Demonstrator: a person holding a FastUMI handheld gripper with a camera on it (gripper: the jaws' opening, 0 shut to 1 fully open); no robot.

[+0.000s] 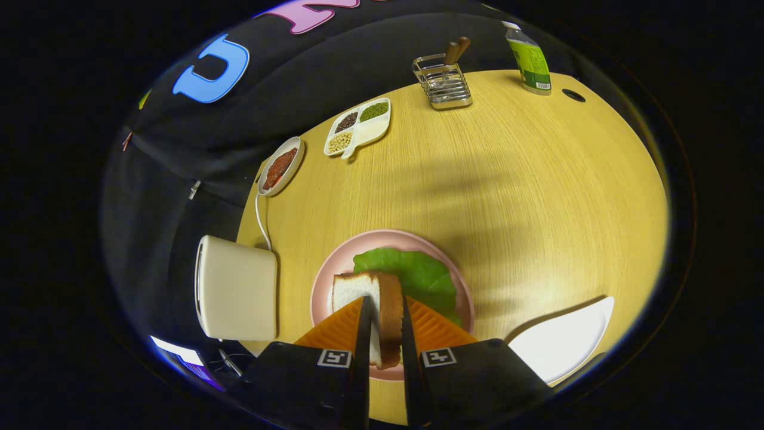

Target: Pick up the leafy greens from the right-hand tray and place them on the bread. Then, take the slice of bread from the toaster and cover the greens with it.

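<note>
Wood-grain table (525, 179), pale yellow, spreads wide under the gripper (385, 316), and dark booth cloth (179, 155) closes it in on the far and left sides. A soft shadow crosses the boards above the pink plate (325, 280).

The jaws pinch a bread slice (382, 298) on edge, both fingers pressed to its flat faces, crust to the right and white crumb to the left. It hangs over the plate, above the greens (418, 275), which lie as a flat leaf across the plate's middle. Whether another slice sits beneath the leaf cannot be told.

Left of the plate, at the table's edge, stands a cream toaster (236, 292), its white cord (259, 221) running up along the edge. Right of the fingers, a white tray (564, 343) lies near the table's rim.

Farther off, a small oval dish (280, 167) of red-brown matter sits at the left edge, with a divided dish (358, 128) of beans and grains just beyond it. A wire rack (443, 83) with wooden handles stands near the far edge, a green carton (528, 60) to its right, and a dark cable hole (573, 95) beside the carton.
</note>
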